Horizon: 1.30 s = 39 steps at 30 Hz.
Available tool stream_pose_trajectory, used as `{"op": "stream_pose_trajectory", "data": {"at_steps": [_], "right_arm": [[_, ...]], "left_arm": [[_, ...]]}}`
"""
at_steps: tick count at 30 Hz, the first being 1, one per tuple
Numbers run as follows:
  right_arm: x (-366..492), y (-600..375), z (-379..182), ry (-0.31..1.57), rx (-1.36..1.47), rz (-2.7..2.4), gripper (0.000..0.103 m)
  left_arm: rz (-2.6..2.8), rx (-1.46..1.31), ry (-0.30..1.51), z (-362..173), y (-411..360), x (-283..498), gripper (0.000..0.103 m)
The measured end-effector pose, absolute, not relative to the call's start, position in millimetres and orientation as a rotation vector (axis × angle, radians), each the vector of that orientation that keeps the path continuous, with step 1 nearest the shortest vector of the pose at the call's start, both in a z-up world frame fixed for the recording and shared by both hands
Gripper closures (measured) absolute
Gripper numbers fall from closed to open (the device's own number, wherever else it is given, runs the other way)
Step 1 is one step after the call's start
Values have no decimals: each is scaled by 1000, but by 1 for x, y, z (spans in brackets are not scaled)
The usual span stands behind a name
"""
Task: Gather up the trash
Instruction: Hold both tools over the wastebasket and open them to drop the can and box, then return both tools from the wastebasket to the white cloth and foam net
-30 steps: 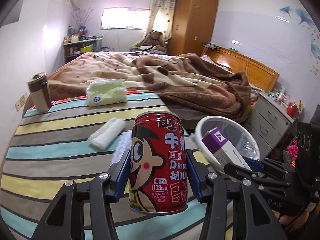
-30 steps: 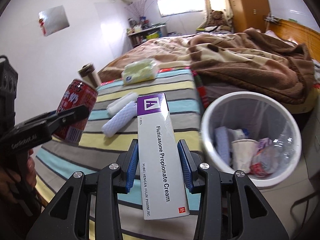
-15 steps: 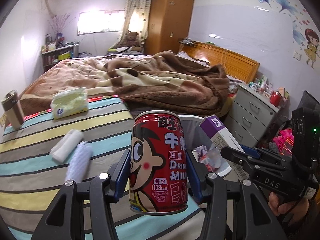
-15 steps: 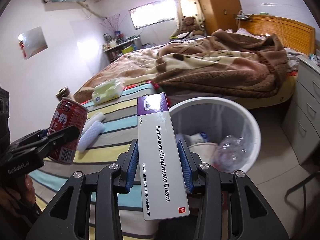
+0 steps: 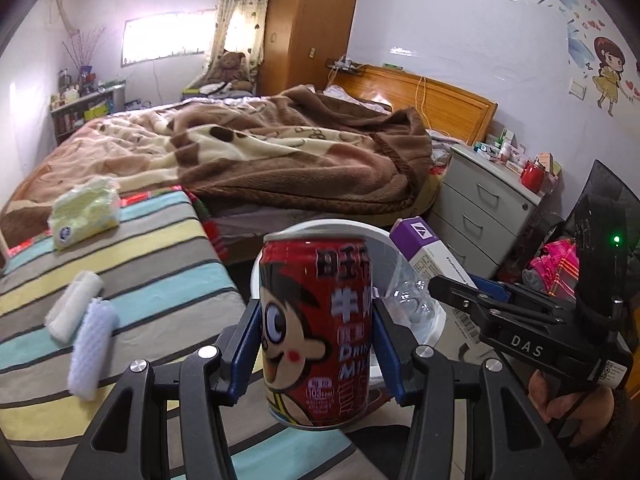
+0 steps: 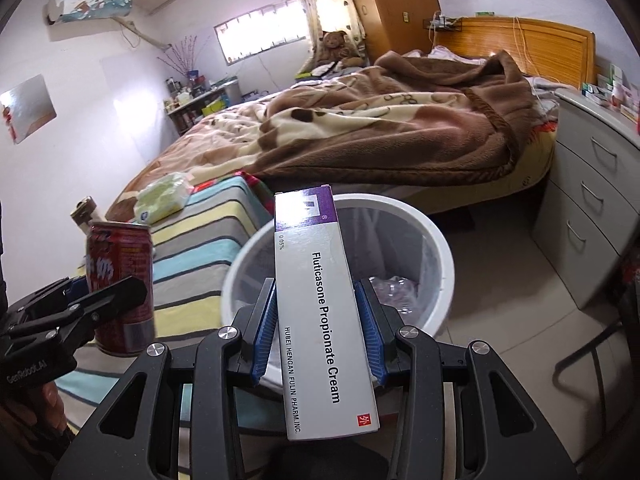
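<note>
My left gripper [image 5: 316, 332] is shut on a red milk drink can [image 5: 316, 320], held upright beside the striped bench's right edge. My right gripper [image 6: 318, 332] is shut on a long white and purple cream box [image 6: 320, 312], which stands up in front of the white trash bin [image 6: 436, 248]. The bin [image 5: 436, 320] sits on the floor just behind both items and holds a crushed clear bottle [image 6: 392, 292] and other waste. In the left wrist view the box [image 5: 428, 252] and right gripper [image 5: 492, 300] show to the right of the can. The can [image 6: 120, 280] appears at the left of the right wrist view.
On the striped bench [image 5: 120, 256] lie a white roll [image 5: 74, 304], a bluish mesh roll [image 5: 92, 344] and a yellow-green tissue pack [image 5: 86, 212]. A bed with a brown blanket [image 5: 280, 160] lies behind. A grey drawer unit [image 6: 592, 208] stands right of the bin.
Both grippers have swung right, away from over the bench toward the bin, carrying the can and box. The bin now sits directly behind both items; the grips are unchanged.
</note>
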State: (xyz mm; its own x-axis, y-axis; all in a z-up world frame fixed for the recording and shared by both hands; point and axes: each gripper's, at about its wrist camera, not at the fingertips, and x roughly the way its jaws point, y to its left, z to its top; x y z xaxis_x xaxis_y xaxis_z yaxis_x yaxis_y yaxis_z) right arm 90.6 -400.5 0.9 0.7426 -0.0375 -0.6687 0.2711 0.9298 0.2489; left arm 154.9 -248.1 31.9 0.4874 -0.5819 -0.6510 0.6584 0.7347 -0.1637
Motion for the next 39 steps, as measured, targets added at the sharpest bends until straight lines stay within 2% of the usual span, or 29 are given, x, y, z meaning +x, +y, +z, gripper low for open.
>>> {"op": "stream_pose_trajectory", "data": {"at_steps": [23, 27, 28, 30, 39], "right_arm": [[112, -436, -23, 796, 358, -232, 62], [112, -433, -24, 797, 350, -249, 62], [113, -433, -24, 797, 351, -251, 60], [112, -433, -22, 791, 357, -251, 43], [107, -425, -12, 752, 366, -250, 42]], "left_arm": [[-773, 142, 868, -13, -317, 199, 50], [-775, 127, 850, -11, -318, 200, 42], [-772, 124, 846, -10, -317, 200, 41], [-769, 118, 844, -8, -315, 200, 40], [-757, 101, 808, 6, -291, 190, 40]]}}
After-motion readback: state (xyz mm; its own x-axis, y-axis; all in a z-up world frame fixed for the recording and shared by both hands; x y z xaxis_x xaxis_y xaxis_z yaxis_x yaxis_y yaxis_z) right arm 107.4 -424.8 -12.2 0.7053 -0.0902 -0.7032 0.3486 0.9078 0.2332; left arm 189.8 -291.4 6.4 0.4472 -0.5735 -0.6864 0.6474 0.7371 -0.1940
